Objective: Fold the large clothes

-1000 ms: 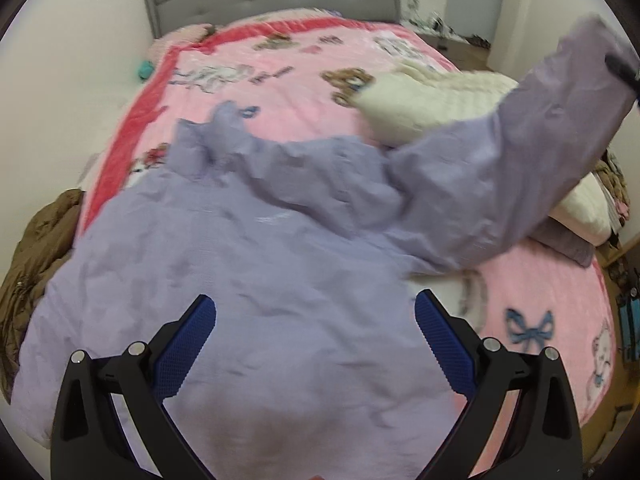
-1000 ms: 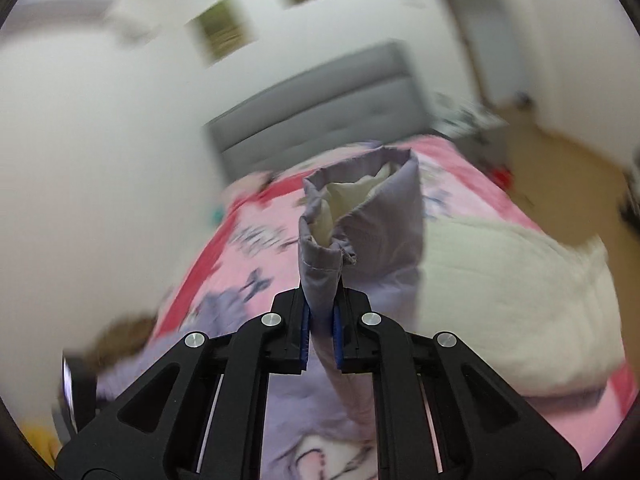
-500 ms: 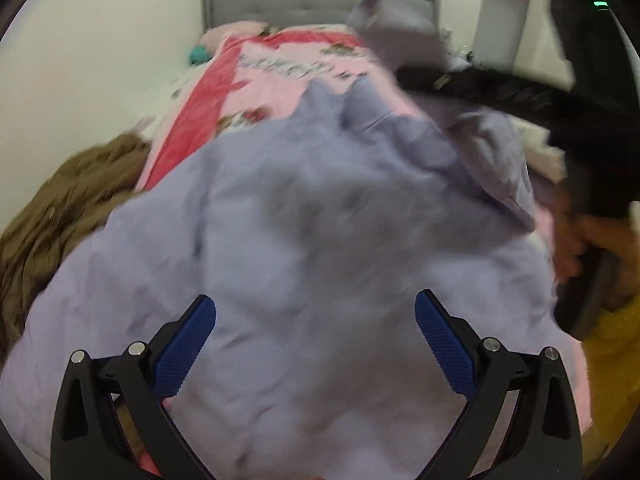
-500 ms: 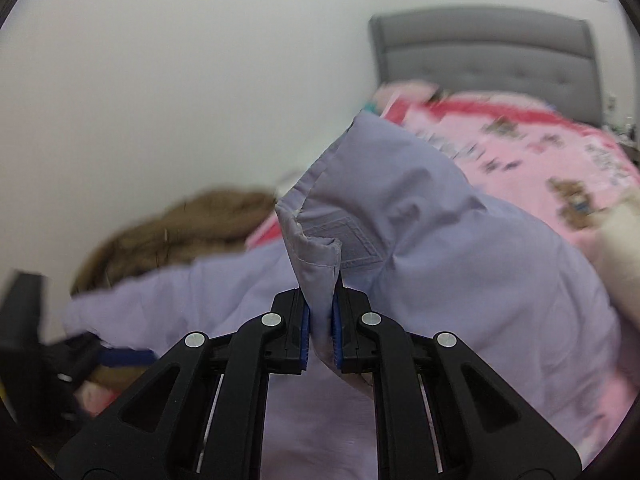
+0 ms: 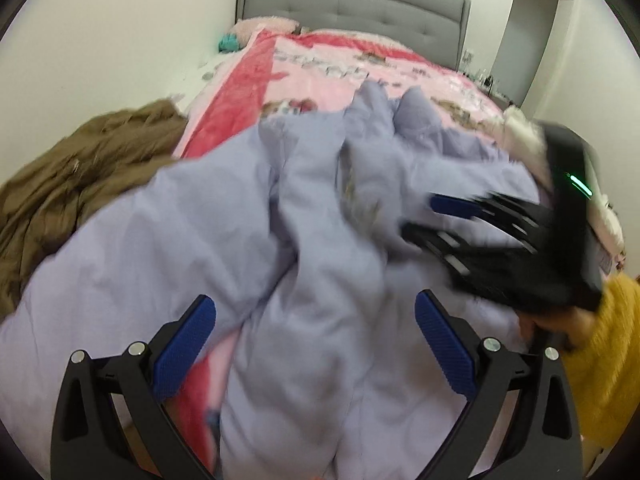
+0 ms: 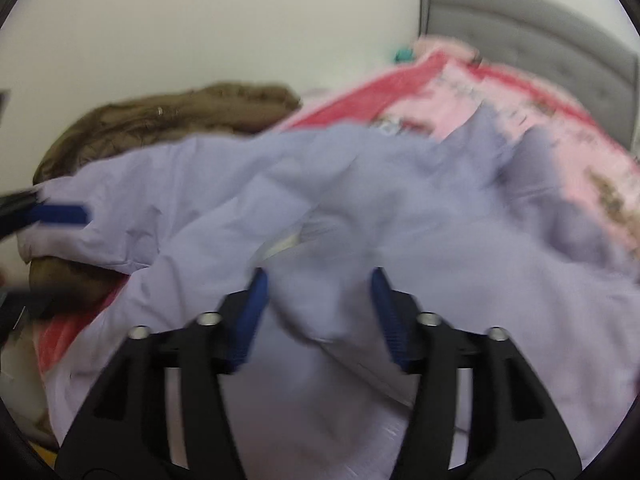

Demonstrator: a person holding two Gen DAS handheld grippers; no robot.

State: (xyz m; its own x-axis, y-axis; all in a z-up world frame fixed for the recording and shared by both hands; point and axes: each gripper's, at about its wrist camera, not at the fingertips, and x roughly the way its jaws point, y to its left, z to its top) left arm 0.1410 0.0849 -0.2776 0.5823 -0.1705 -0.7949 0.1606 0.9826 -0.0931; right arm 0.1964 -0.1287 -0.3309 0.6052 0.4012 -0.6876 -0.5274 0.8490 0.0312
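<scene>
No text, label, brand or number can be read: the print on the pink blanket (image 5: 320, 68) is blurred, and nothing legible is shown on the lilac garment (image 5: 224, 240).

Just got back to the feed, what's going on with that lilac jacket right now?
A person with tongs in each hand is folding the lilac jacket on the bed. The right tongs are open, with a fold of sleeve lying loose between the pads. The left tongs are open too, over the jacket's near end and holding nothing. A brown coat lies bunched at the bed's left edge.
</scene>
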